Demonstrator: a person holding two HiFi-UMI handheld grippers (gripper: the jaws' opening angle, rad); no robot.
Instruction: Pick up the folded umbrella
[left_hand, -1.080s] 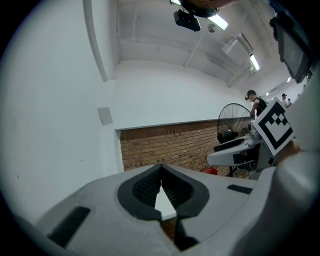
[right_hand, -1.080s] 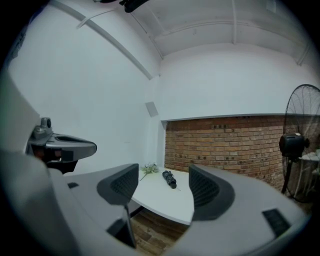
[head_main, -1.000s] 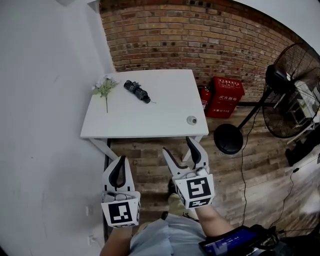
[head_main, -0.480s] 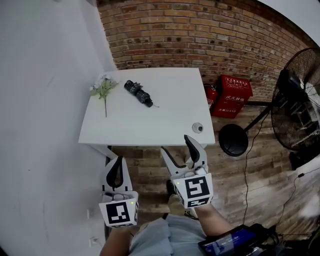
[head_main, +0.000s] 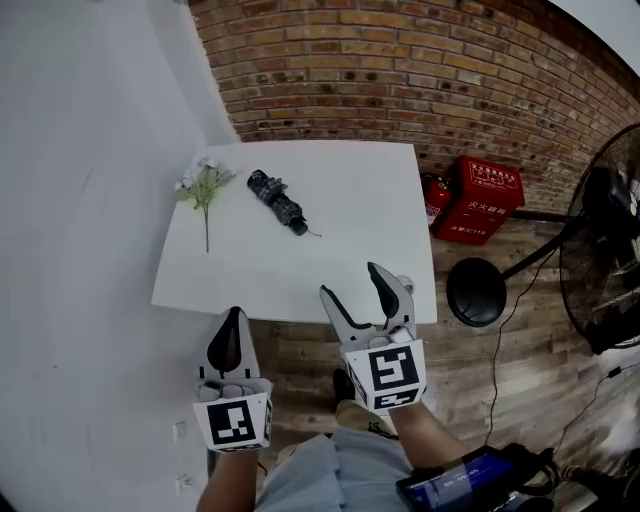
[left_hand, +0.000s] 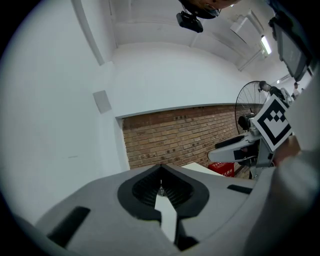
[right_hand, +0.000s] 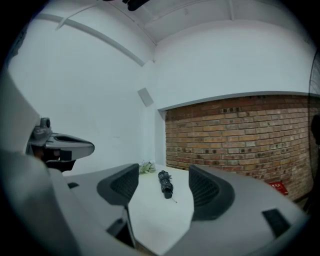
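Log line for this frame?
phase: pre-grasp | umbrella: on table, untouched | left tongs: shut, empty | right tongs: open, aimed at umbrella

A: Head view?
B: High up, steeply down on white table (head_main: 350, 220); left gripper (head_main: 234, 316), right gripper (head_main: 350, 282) near bottom, brick wall (head_main: 400, 80) beyond.
A: Gripper views?
B: Low, about level, along own jaws. Both share brick wall; right sees table top, left maybe only its corner. Each catches the other gripper.
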